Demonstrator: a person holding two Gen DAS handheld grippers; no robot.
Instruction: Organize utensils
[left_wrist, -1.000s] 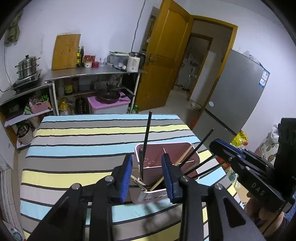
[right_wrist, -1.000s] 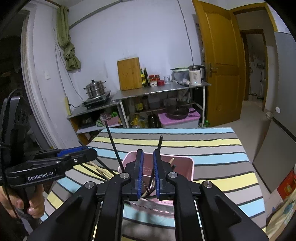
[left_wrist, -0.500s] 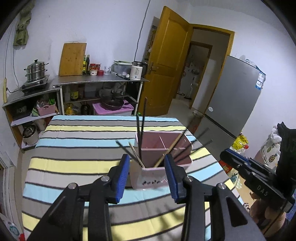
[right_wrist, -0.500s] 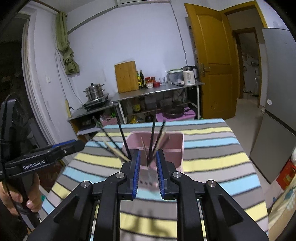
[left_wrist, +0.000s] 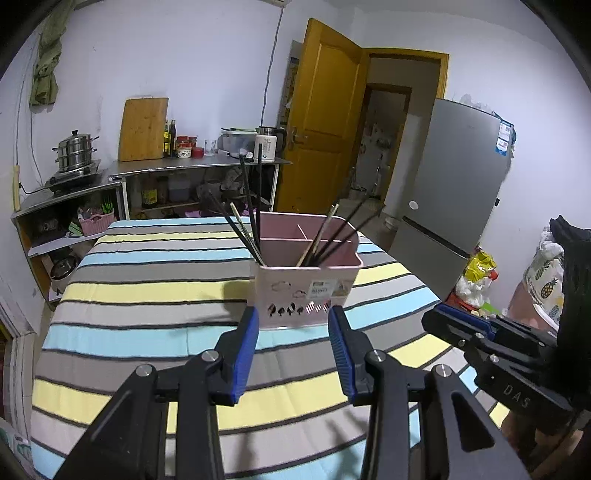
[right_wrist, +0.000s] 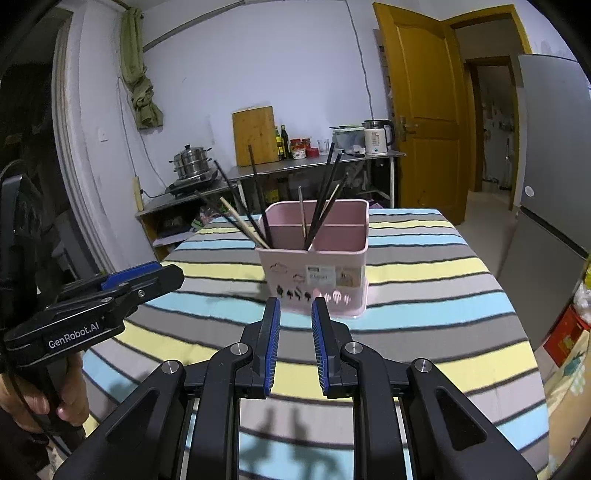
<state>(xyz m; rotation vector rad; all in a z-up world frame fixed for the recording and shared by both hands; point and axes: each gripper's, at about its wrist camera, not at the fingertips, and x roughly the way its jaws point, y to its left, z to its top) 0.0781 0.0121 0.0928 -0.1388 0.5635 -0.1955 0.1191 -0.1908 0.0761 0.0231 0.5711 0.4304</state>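
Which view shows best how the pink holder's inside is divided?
The left wrist view: it looks down into the pink utensil holder and shows one wall across plus a short one behind it. The right wrist view shows the cross wall and a short front wall, the far part less plainly.

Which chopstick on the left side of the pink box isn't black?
The light wooden chopstick is the one. It leans out over the left corner of the pink box, low and slanted. The others beside it there are thin and black.
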